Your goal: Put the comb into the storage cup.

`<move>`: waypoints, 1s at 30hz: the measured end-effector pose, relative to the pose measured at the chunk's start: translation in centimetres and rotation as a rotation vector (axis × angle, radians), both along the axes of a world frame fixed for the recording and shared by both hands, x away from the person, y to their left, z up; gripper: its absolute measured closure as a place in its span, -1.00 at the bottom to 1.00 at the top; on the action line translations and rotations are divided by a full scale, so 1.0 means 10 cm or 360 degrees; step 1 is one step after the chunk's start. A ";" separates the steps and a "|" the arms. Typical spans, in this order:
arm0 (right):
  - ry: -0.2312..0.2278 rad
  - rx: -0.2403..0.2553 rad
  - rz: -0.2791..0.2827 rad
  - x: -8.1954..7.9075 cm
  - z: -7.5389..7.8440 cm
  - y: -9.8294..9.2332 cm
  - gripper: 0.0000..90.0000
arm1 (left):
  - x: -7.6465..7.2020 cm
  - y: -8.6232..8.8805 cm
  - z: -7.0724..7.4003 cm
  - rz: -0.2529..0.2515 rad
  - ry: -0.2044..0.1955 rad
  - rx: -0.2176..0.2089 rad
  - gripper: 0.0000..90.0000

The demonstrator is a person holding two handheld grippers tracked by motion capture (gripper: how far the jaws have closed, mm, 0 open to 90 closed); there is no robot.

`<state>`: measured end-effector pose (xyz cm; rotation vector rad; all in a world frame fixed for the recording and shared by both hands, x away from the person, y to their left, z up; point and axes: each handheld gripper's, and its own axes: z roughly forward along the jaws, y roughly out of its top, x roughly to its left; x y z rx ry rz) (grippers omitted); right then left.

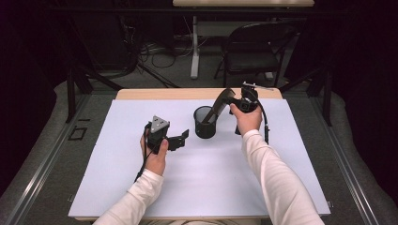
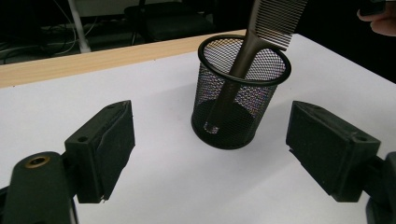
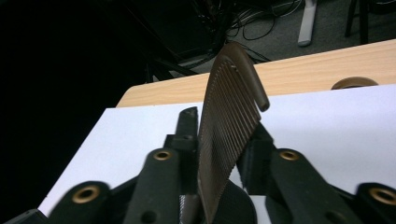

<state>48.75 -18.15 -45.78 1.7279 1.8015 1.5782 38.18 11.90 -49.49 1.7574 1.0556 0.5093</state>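
At the centre of the high view, the comb (image 1: 220, 104) leans up-right from the mesh cup (image 1: 205, 123) between the right hand-held gripper (image 1: 234, 101) jaws, now slackened; left hand-held gripper (image 1: 180, 139) released.

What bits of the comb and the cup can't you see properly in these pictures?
- Comb: its top is cut off by the upper edge in the left gripper view.
- Comb's lower end in the right gripper view: blurred and hidden behind the right tongs.
- Mesh cup: its inside is too small and dark to read in the high view.
- Whether the right tongs' pads press the comb: too blurred.
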 end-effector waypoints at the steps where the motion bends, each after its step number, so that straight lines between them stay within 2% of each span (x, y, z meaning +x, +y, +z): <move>1: 0.0001 -0.0004 0.0000 0.00 0.00 0.00 0.54 | 0.00 0.00 0.00 0.0001 0.0000 -0.0001 -0.65; 5: -0.0012 0.0022 -0.0010 -0.01 -0.01 -0.03 0.30 | 0.01 0.01 0.00 0.0005 0.0005 -0.0003 -0.65; 8: -0.0013 -0.0012 0.0006 -0.01 -0.01 -0.05 0.16 | 0.01 0.01 0.00 0.0003 0.0005 -0.0002 -0.65; 13: -0.0024 -0.0025 0.0029 -0.03 0.01 -0.09 0.00 | 0.01 0.01 0.00 0.0003 0.0006 -0.0006 -0.65; 18: -0.0077 -0.0139 0.0037 -0.06 0.04 -0.11 -0.13 | 0.01 0.02 0.00 0.0009 0.0006 0.0000 -0.65; 26: -0.0085 -0.0225 0.0100 -0.12 0.09 -0.10 -0.21 | 0.01 0.03 0.01 0.0019 0.0005 -0.0017 -0.65; 30: -0.0130 -0.0293 0.0138 -0.16 0.12 -0.08 -0.22 | 0.01 0.04 0.01 0.0023 0.0007 -0.0022 -0.65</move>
